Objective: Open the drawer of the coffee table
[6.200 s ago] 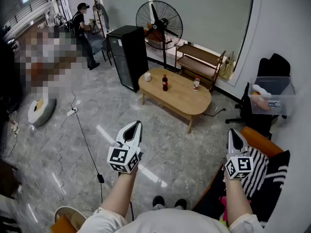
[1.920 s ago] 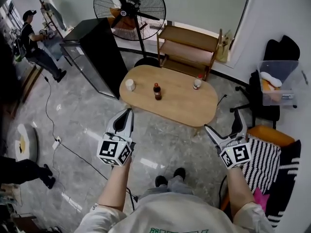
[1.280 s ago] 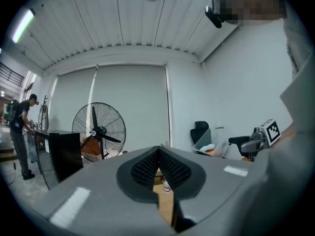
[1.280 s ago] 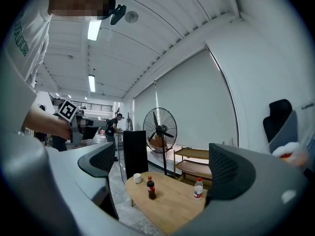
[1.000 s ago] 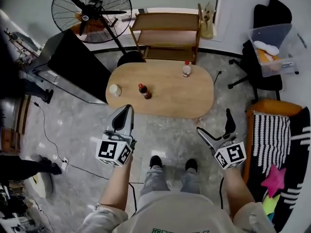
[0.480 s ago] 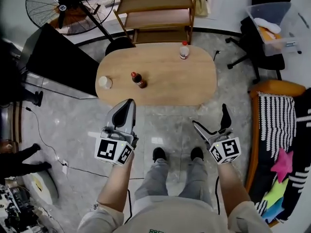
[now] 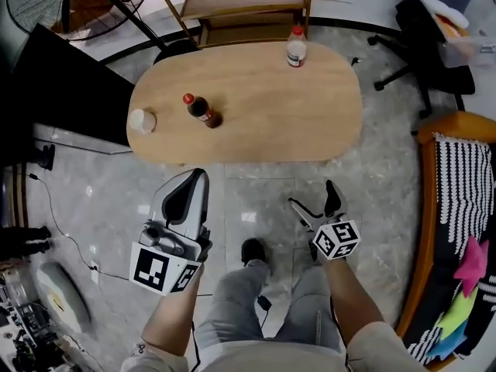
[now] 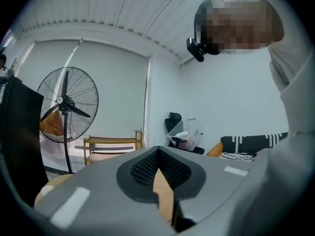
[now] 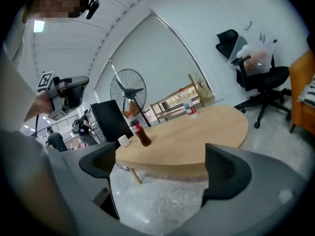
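Observation:
The oval wooden coffee table (image 7: pixel 256 107) stands just ahead of me, and the right gripper view shows its near edge (image 9: pixel 172 162). No drawer front can be made out under the top. My left gripper (image 7: pixel 194 183) hangs short of the table's near edge, its jaws shut on nothing; in its own view the left gripper (image 8: pixel 158 167) points up over the room. My right gripper (image 7: pixel 315 198) is open and empty, a little short of the table edge. Between the right gripper's (image 9: pixel 162 170) fingers I see the table's front rim and floor.
On the table stand a dark bottle (image 7: pixel 200 111), a white cup (image 7: pixel 142 121) and a white-capped bottle (image 7: pixel 295 46). A wooden shelf (image 7: pixel 240 2), a fan (image 8: pixel 64 107) and a black cabinet (image 7: pixel 62 84) are behind it. An orange sofa (image 7: pixel 453 208) is at the right, and an office chair (image 9: pixel 261 70) stands at the far right.
The table has come closer and lower in the head view over the last seconds. Both grippers sit lower in the picture; the left stays shut, the right stays open.

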Demonstrator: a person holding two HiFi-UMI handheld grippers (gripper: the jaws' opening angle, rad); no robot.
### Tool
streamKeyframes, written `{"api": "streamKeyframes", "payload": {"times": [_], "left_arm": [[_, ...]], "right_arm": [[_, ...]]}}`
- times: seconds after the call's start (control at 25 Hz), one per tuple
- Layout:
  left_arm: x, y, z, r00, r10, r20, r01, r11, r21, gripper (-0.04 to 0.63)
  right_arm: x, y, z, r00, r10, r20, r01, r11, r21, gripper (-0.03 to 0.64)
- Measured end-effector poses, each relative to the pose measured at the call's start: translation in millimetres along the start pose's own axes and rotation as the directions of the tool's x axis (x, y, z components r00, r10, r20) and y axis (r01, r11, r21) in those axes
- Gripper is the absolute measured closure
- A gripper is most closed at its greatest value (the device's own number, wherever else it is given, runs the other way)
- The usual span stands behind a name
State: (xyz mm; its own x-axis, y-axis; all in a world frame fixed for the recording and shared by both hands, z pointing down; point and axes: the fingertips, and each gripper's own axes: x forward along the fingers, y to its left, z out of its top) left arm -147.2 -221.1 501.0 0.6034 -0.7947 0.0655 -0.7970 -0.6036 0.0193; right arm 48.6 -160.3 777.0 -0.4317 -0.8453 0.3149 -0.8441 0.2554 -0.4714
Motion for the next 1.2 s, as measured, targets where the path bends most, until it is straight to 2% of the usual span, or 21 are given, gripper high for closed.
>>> {"api": "streamKeyframes", "payload": {"times": [0.16, 0.36, 0.52, 0.68, 0.76, 0.92, 1.04, 1.2], "left_arm": [[4, -5, -50, 1.000, -0.018, 0.012, 0.018, 1.000, 0.017, 0.597], [5, 0, -103, 1.000, -0.019, 0.008, 0.019, 0.998, 0.052, 0.595], [9, 12, -136, 1.000, -0.004, 0.008, 0.003, 0.997, 0.072, 0.596], [14, 20, -164, 1.000, 0.004, 0.008, -0.004, 0.997, 0.074, 0.596], [16, 25, -173, 1.000, 0.007, 0.010, -0.008, 0.997, 0.082, 0.596], [20, 36, -182, 1.000, 0.008, 0.016, -0.010, 0.995, 0.098, 0.597], [20, 39, -188, 1.000, 0.002, 0.011, -0.003, 0.994, 0.106, 0.596], [18, 43, -195, 1.000, 0.005, 0.001, -0.005, 0.993, 0.117, 0.596]], "right_arm": [[36, -45, -68, 1.000, -0.004, -0.015, 0.005, 0.998, 0.066, 0.049], [89, -86, -118, 1.000, 0.022, 0.021, -0.025, 0.989, 0.146, 0.051], [130, -100, -137, 0.985, 0.110, 0.130, -0.146, 0.939, 0.311, 0.075], [163, -113, -166, 0.976, 0.160, 0.150, -0.206, 0.904, 0.374, 0.077], [175, -115, -170, 0.968, 0.176, 0.179, -0.235, 0.887, 0.397, 0.080], [195, -117, -161, 0.940, 0.197, 0.279, -0.306, 0.848, 0.433, 0.133], [198, -115, -159, 0.917, 0.241, 0.318, -0.369, 0.813, 0.450, 0.164], [199, -119, -158, 0.876, 0.299, 0.378, -0.455, 0.774, 0.440, 0.264]]}}
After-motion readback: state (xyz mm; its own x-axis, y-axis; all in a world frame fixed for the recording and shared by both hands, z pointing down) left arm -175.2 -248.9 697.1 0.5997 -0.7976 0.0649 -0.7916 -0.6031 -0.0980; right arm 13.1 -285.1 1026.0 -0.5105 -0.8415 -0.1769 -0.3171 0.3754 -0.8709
